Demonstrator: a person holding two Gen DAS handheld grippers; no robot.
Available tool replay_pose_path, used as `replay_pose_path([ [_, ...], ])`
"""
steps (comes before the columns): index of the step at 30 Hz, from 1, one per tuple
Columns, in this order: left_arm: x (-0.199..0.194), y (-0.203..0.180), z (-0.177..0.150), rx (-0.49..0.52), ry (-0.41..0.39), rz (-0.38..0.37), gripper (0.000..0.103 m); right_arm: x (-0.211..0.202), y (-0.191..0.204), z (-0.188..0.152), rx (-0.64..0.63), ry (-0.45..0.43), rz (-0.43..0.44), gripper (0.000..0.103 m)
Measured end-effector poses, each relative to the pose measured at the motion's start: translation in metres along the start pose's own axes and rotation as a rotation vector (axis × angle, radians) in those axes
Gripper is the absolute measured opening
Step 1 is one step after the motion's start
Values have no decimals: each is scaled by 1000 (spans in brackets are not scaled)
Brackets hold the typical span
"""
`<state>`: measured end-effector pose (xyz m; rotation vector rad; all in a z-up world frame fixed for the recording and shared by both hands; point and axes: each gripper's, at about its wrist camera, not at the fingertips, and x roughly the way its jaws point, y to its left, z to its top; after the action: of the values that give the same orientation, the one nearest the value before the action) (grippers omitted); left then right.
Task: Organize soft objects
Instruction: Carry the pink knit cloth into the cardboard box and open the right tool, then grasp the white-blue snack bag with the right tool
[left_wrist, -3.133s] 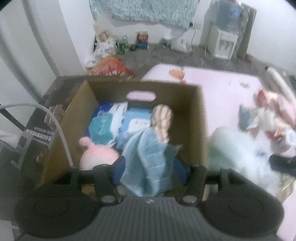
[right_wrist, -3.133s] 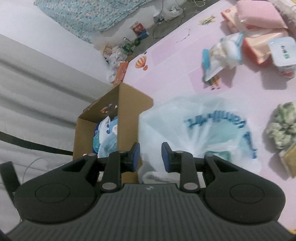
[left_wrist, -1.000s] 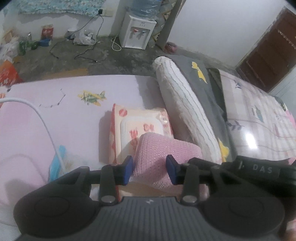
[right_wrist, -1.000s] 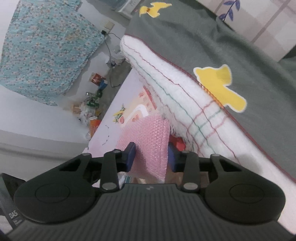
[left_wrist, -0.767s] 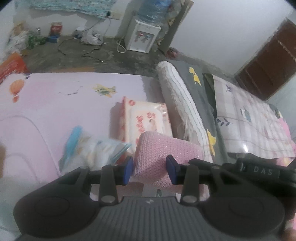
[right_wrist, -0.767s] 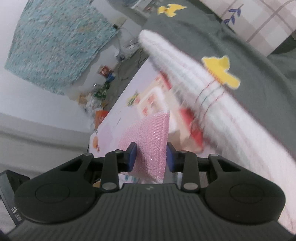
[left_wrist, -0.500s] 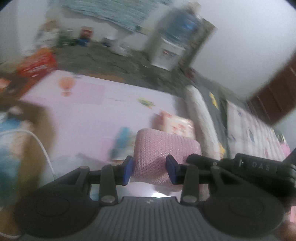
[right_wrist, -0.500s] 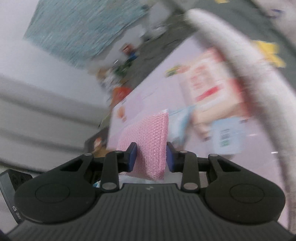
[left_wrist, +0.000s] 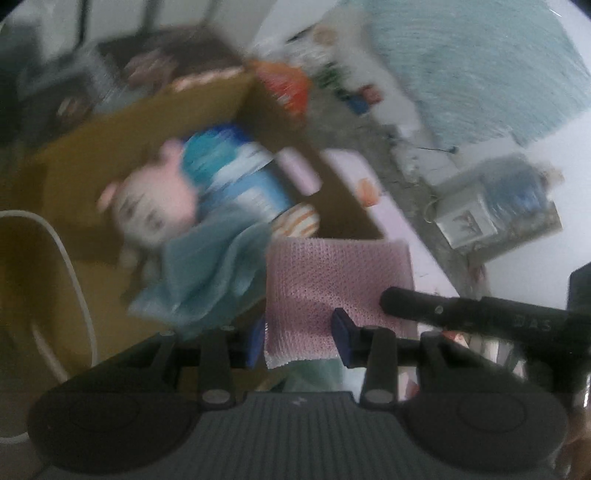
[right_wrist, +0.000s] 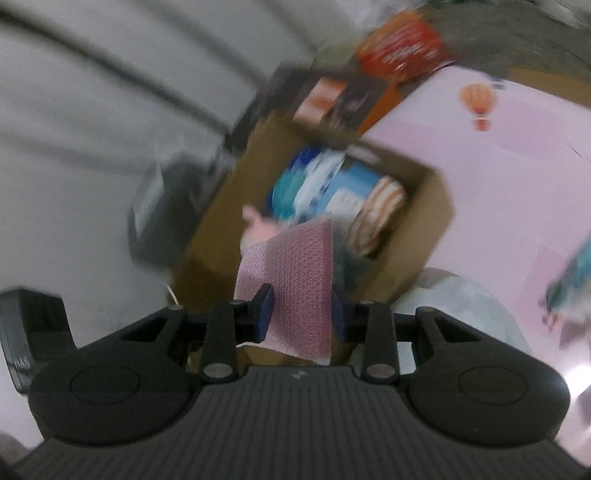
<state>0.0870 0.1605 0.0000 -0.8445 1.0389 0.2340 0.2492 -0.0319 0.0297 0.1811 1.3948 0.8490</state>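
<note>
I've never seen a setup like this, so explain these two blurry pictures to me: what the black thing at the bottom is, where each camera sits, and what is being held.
There is no robot here. A person holds a two-finger gripper in each hand, and a fisheye camera on each one looks forward along its fingers. The black shape at the bottom of each picture is that gripper's own body.

One picture is from the left gripper, the other from the right gripper. Both are shut on the same pink cloth, each pinching one end of it.

Ahead is an open cardboard box beside a pink mat. Inside it lie a pink plush toy, a blue towel and blue packs. The blur hides finer detail.
</note>
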Motion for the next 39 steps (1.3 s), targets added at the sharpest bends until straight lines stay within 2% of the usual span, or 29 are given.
replay_pose_path([
  [2,7,19,-2,-75,36,-12,36,22,23,11,-95,93,-44,32],
  [3,11,27,-3,-96,53,-18,18,29,30,14,-130,129,-62,32],
  [4,16,34,-4,-114,83,-24,16,39,39,17,-169,176,-78,32],
  [7,31,48,-6,-153,146,-23,18,61,51,13,-218,268,-80,33],
  [9,37,54,-6,-156,158,-17,18,78,61,12,-266,310,-119,33],
  [12,41,59,-6,-141,161,-3,18,95,61,6,-303,350,-164,33],
  [15,40,67,-7,-114,149,21,22,100,59,5,-318,352,-208,33],
  [19,33,75,-9,-88,130,54,27,92,59,9,-308,295,-209,33],
  [23,27,73,-4,-18,99,105,31,84,46,17,-226,209,-167,33],
  [26,19,65,-1,74,70,141,45,60,35,12,-144,97,-104,37],
  [27,15,59,-1,111,55,143,50,52,32,8,-119,57,-95,43],
  [28,12,55,-1,147,39,140,53,43,28,2,-94,16,-87,49],
  [30,5,41,-4,232,6,136,64,24,18,-18,-19,-74,-57,57],
  [31,5,34,-6,270,-3,135,66,19,11,-28,26,-109,-35,65],
  [33,2,17,-12,361,-11,130,73,6,-6,-55,143,-184,30,72],
  [35,0,-1,-20,447,-17,124,77,-5,-22,-86,251,-252,80,72],
  [39,3,-44,-41,607,-28,94,81,-33,-56,-139,414,-368,120,73],
])
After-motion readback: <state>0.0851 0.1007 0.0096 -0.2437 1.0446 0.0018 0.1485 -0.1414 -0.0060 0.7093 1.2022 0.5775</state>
